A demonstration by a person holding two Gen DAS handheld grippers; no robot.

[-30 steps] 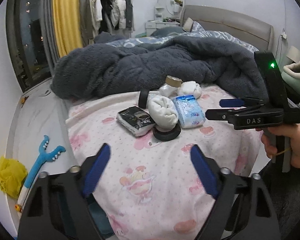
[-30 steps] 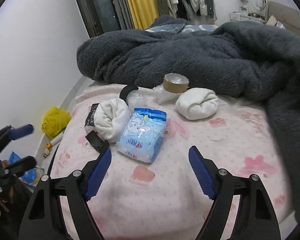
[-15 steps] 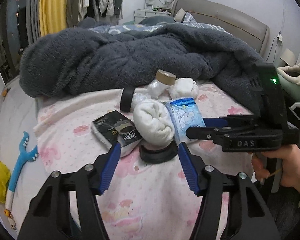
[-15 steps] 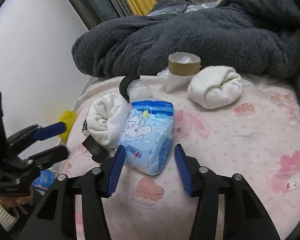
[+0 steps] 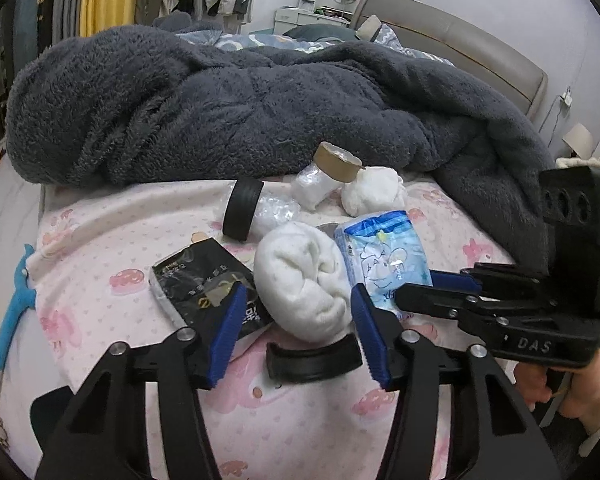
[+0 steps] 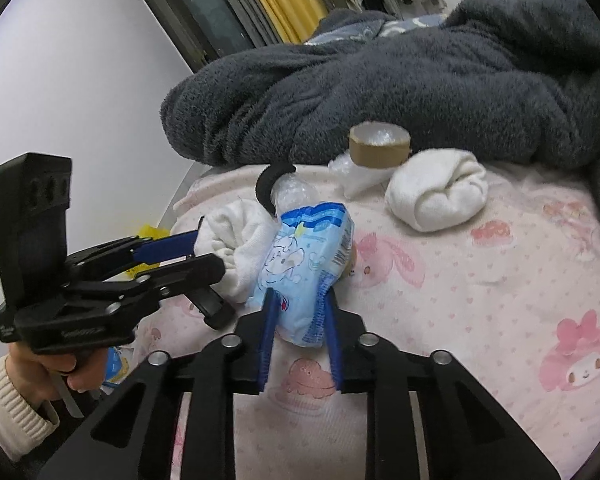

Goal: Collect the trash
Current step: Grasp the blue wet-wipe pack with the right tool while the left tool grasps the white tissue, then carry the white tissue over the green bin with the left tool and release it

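A blue tissue packet (image 6: pixel 304 264) (image 5: pixel 384 256) lies on the pink bedsheet (image 6: pixel 480 280). My right gripper (image 6: pixel 300 300) (image 5: pixel 416 288) pinches its near end, and the jaws are still closing, crumpling the wrapper. Left of the packet sits a white rolled cloth (image 5: pixel 300 280) (image 6: pixel 240 236) on top of a black tape ring (image 5: pixel 312 360). My left gripper (image 5: pixel 298 334) (image 6: pixel 210 252) straddles the cloth's near end. Its jaws are closing and the pads do not press on it. A black packet (image 5: pixel 196 284) lies under its left finger.
Behind are a black ring on crumpled clear plastic (image 5: pixel 242 214), a brown tape roll (image 5: pixel 338 162) on a plastic wrap, and a second white roll (image 5: pixel 374 194). A thick grey blanket (image 5: pixel 240 112) walls off the far side. A blue toy (image 5: pixel 12 312) lies on the floor at left.
My left gripper came forward onto the white cloth and narrowed. My right gripper closed from wide open onto the blue packet, whose near end now stands squeezed.
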